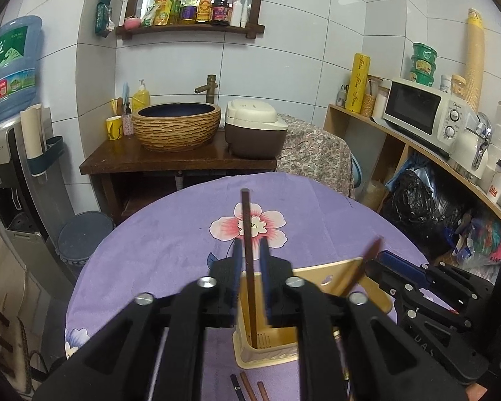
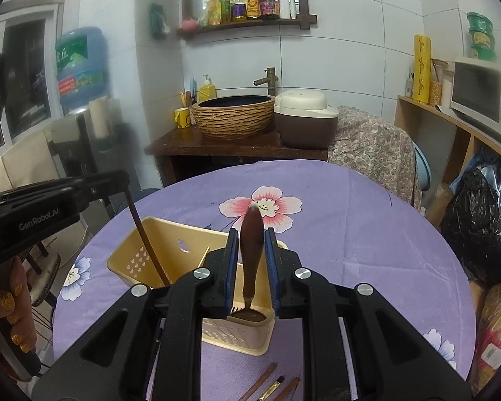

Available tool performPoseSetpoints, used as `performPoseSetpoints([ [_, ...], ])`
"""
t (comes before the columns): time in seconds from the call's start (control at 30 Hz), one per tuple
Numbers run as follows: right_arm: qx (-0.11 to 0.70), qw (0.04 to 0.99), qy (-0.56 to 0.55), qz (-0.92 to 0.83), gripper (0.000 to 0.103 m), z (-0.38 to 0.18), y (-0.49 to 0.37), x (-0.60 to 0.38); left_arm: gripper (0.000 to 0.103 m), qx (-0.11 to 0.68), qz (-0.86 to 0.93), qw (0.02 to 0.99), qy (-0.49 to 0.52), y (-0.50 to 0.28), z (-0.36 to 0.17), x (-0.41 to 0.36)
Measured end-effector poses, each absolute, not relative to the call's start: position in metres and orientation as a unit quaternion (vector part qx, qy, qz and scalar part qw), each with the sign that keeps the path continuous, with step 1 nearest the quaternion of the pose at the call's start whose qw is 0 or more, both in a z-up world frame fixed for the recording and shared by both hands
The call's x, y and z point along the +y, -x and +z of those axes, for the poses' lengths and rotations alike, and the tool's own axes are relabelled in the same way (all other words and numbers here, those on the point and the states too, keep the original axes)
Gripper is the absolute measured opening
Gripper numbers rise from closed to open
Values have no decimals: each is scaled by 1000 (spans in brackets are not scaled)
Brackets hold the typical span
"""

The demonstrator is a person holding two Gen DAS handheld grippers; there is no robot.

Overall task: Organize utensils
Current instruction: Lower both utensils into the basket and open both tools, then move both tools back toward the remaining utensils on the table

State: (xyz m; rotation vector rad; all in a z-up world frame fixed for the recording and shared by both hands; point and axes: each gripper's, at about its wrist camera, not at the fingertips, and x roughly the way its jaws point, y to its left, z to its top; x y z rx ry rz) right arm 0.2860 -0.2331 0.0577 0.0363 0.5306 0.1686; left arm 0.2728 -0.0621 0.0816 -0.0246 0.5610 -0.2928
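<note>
Gripping a dark brown wooden chopstick (image 1: 249, 250), left tool (image 1: 249, 254) stands it in the beige plastic utensil caddy (image 2: 170, 244); right tool (image 2: 251, 250) clamps a dark wooden spoon (image 2: 251, 247) over it.

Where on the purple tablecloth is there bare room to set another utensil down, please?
The far half of the tablecloth, beyond the yellow caddy toward the flower print and the right edge, is bare. The near edge is crowded: the caddy, loose chopsticks and both grippers, left and right, sit there.

Left gripper (image 1: 250, 260) jaws flank a chopstick (image 1: 249, 254) (upright) in the holder (image 1: 267, 351).
</note>
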Motion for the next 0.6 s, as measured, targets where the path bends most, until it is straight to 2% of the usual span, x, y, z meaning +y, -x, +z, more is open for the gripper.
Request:
performPoseSetpoints([
  [0.03,261,961,-20,83,28,58,-285,-234,48,271,-143,952,13,-269,83,-61],
  [0.1,248,965,-27,78,62,61,-277,-238,62,251,-141,958,18,-260,86,-55],
  [0.17,234,969,-27,74,67,65,-267,-242,64,238,-145,960,16,-251,89,-53],
  [0.23,222,971,-28,78,71,68,-252,-245,75,221,-149,964,8,-234,91,-48],
  [0.3,207,975,-27,76,86,71,-235,-248,86,198,-140,970,3,-217,89,-40],
  [0.33,198,978,-23,67,87,71,-223,-249,91,190,-136,972,2,-210,87,-37],
  [0.43,201,978,-18,58,89,66,-200,-253,96,183,-128,975,2,-187,76,-25],
  [0.6,232,971,-25,52,90,43,-173,-260,97,215,-122,969,5,-164,49,-13],
])
